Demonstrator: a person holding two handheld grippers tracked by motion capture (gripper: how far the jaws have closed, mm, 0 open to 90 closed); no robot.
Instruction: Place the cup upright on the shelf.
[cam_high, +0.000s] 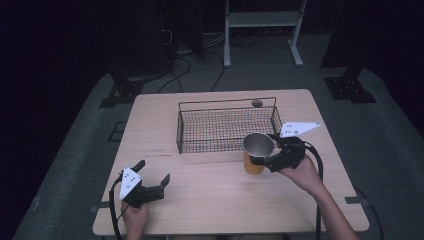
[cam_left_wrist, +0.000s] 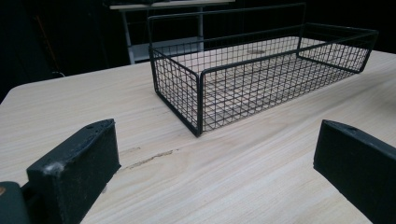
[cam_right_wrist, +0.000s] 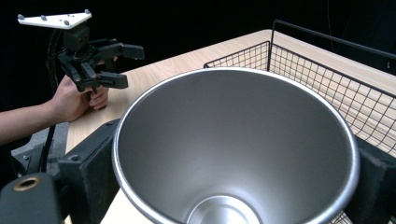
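An orange cup (cam_high: 256, 154) with a bare steel inside (cam_right_wrist: 233, 140) stands upright just in front of the black wire basket (cam_high: 225, 125). My right gripper (cam_high: 261, 159) is shut on the cup, one jaw on each side near the rim. The basket (cam_left_wrist: 261, 70) looks empty and sits at the table's far middle. My left gripper (cam_high: 155, 172) rests open near the front left of the table, jaws wide apart with nothing between them; it also appears far off (cam_right_wrist: 122, 65) in the right gripper view.
The wooden table (cam_high: 200, 200) has bare room in front and at the left. A small dark round thing (cam_high: 257, 103) lies behind the basket. Cables and a white metal frame (cam_high: 262, 25) stand on the floor beyond the table.
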